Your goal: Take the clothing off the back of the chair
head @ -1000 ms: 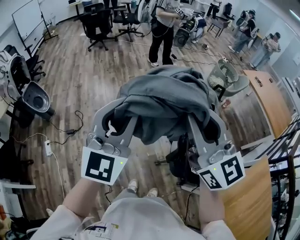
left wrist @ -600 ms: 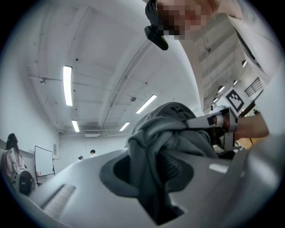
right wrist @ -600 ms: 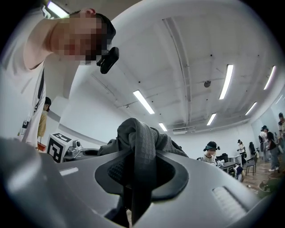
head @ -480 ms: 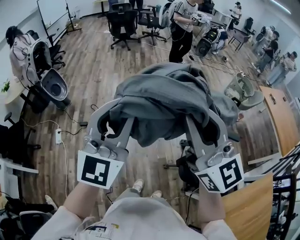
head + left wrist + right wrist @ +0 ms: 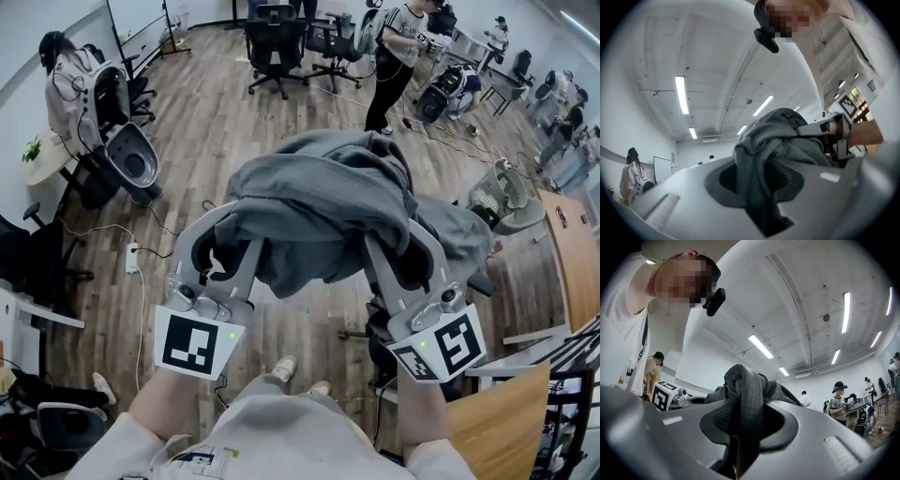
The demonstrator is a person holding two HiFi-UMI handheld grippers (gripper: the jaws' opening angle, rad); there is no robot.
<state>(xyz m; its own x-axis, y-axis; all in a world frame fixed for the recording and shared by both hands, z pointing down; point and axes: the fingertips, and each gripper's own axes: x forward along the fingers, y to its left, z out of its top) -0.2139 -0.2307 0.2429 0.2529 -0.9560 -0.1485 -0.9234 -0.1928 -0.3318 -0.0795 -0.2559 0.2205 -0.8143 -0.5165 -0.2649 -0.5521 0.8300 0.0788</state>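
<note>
Head view: grey clothing [image 5: 323,211] hangs bunched in the air between the 2 grippers, in front of the person's chest
Left gripper [image 5: 228,234]: jaws narrow, pinched on a fold at the bundle's left edge; the left gripper view shows cloth filling the gap and spilling down over the jaws
Right gripper [image 5: 405,246]: jaws narrow, clamped on a ridge of cloth at the bundle's right edge; the right gripper view shows the fold standing up between them and a strip hanging below
Clothing position: raised well above the wood floor [image 5: 216,131], draped over both jaw pairs, its lower edge sagging between them
Below the bundle: a dark chair [image 5: 375,333] shows in part under the right gripper, mostly hidden by cloth and gripper
Person: 2 forearms reach forward to the grippers; shoes [image 5: 281,367] stand on the floor beneath
Left side: a power strip [image 5: 131,258] with a cable lies on the floor
Far side: black office chairs [image 5: 277,47] and a standing person [image 5: 394,61] in dark trousers
Right side: a mesh chair [image 5: 497,192], and nearer, a wooden desk [image 5: 506,412]
Gripper views: both look up at a white ceiling with strip lights [image 5: 682,93]; each shows the other gripper across the bundle
</note>
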